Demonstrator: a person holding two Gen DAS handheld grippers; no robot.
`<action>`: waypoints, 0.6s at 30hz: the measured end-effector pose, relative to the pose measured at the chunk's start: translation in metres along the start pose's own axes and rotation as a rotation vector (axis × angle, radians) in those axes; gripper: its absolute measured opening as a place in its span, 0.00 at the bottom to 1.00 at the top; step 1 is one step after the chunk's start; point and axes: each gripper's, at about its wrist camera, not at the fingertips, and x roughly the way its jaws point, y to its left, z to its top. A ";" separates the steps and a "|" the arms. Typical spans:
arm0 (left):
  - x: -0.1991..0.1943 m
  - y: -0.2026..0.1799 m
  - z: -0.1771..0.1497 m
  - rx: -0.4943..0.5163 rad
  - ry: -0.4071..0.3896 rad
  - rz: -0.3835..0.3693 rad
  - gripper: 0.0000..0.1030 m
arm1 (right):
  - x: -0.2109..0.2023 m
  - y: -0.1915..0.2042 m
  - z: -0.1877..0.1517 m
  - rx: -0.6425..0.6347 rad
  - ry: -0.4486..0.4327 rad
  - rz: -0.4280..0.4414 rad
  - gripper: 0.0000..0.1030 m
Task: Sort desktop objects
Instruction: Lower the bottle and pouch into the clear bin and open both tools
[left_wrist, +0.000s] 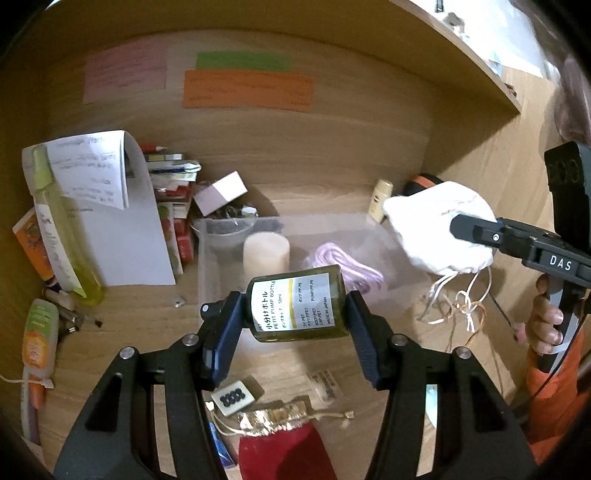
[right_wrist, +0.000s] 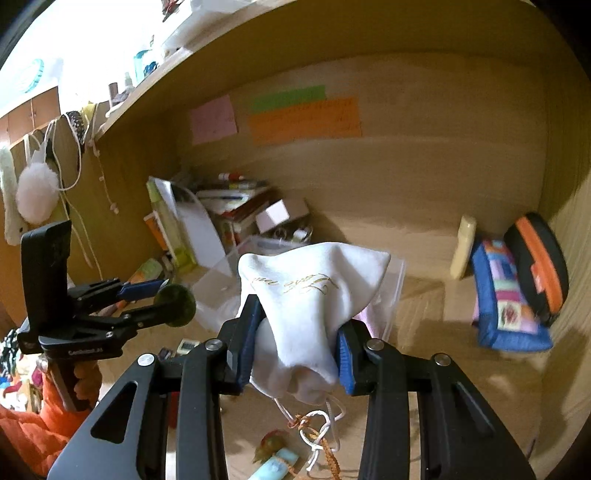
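My left gripper (left_wrist: 295, 314) is shut on a small dark green pump bottle (left_wrist: 299, 304) with a white label, held sideways above the desk in front of a clear plastic bin (left_wrist: 207, 266). The bin holds a cream candle (left_wrist: 266, 251) and a coil of lilac cord (left_wrist: 347, 266). My right gripper (right_wrist: 299, 343) is shut on a white drawstring pouch (right_wrist: 310, 302), held in the air just over the bin's right end (right_wrist: 395, 288); its strings dangle below. The right gripper also shows in the left wrist view (left_wrist: 476, 229), the left gripper in the right wrist view (right_wrist: 162, 295).
A tall yellow-green bottle (left_wrist: 62, 229), papers and stacked books (left_wrist: 173, 206) stand at the left. A red pouch (left_wrist: 284, 450), a tile (left_wrist: 232, 398) and a hand cream tube (left_wrist: 37, 339) lie on the desk. A blue patchwork bag (right_wrist: 506, 302) and an orange-black case (right_wrist: 539, 266) sit right.
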 end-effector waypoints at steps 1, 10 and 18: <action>0.002 0.003 0.002 -0.004 0.002 0.005 0.54 | 0.001 -0.001 0.002 -0.002 -0.002 -0.003 0.32; 0.011 0.026 0.028 -0.044 -0.001 0.051 0.54 | 0.023 -0.015 0.028 0.017 -0.025 -0.037 0.32; 0.024 0.025 0.037 -0.033 0.026 0.044 0.54 | 0.060 -0.015 0.041 -0.014 0.024 -0.068 0.32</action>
